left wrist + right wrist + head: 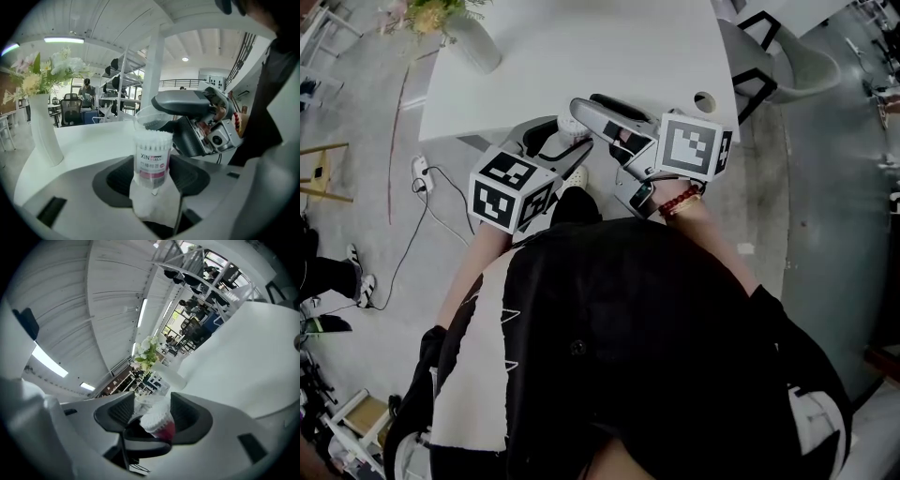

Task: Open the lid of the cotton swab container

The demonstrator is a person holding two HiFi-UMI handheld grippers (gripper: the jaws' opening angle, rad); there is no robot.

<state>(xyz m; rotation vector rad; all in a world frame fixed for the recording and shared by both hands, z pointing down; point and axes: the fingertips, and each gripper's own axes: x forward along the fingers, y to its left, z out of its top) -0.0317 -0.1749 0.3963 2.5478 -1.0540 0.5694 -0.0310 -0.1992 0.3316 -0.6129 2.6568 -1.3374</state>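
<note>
Left gripper (151, 180): jaws set wide, pads pressed on both sides of the cotton swab container (153, 154), held upright in the air at the table's near edge. A white wad sits under it in the jaw throat; I can't tell what it is.
Right gripper (152, 416): reaches in from the right, jaws also wide, closed on the clear lid (149, 117). Swab heads show beneath the lid, so it looks lifted or tipped; whether it is fully free I cannot tell.

Risks, as I judge them:
- The tub is round, smooth plastic, so twisting at the lid could spin or tilt it in the left pads.
- If the lid gives suddenly, swabs could scatter; nothing is under the tub, so they would land on the floor (356, 141).
- A thin lid squeezed hard may flex and slip out.

Surface: plain white table (581, 56), with a white vase (44, 136) of pale flowers (42, 70) at far left.
Room: open hall, white beamed ceiling, strip lights, office chairs far off, grey floor with a cable (441, 197).
</note>
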